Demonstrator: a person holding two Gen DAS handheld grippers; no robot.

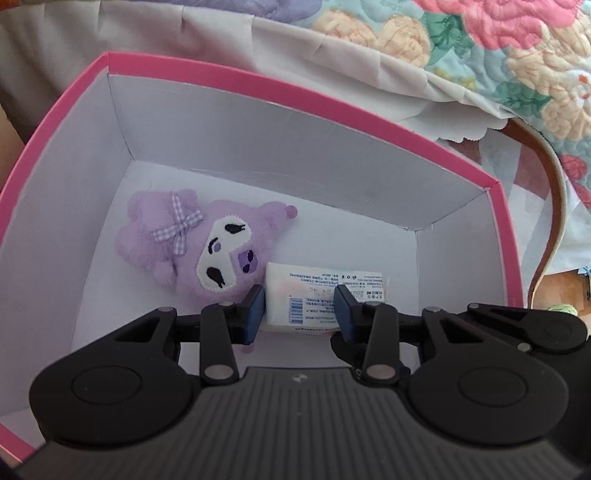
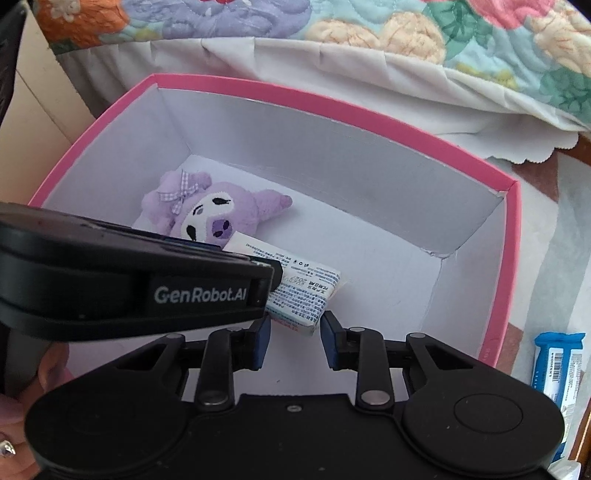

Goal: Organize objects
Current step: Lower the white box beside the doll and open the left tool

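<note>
Your left gripper [image 1: 300,308] reached down into the pink-rimmed box [image 1: 236,79], its blue pads [image 1: 255,310] set on either side of the white tissue packet [image 1: 321,286]; whether they pressed it or merely flanked it could not be told. Your right gripper [image 2: 294,341] hung just beside, jaws narrowly apart and grasping nothing, at the packet's near corner. The packet lay flat on the white box floor, touching the purple plush toy [image 1: 192,243], which lay face up toward the far left corner. Outside the box, a blue wrapped packet [image 2: 557,373] sat at right, and a floral quilt [image 2: 424,33] draped behind.
</note>
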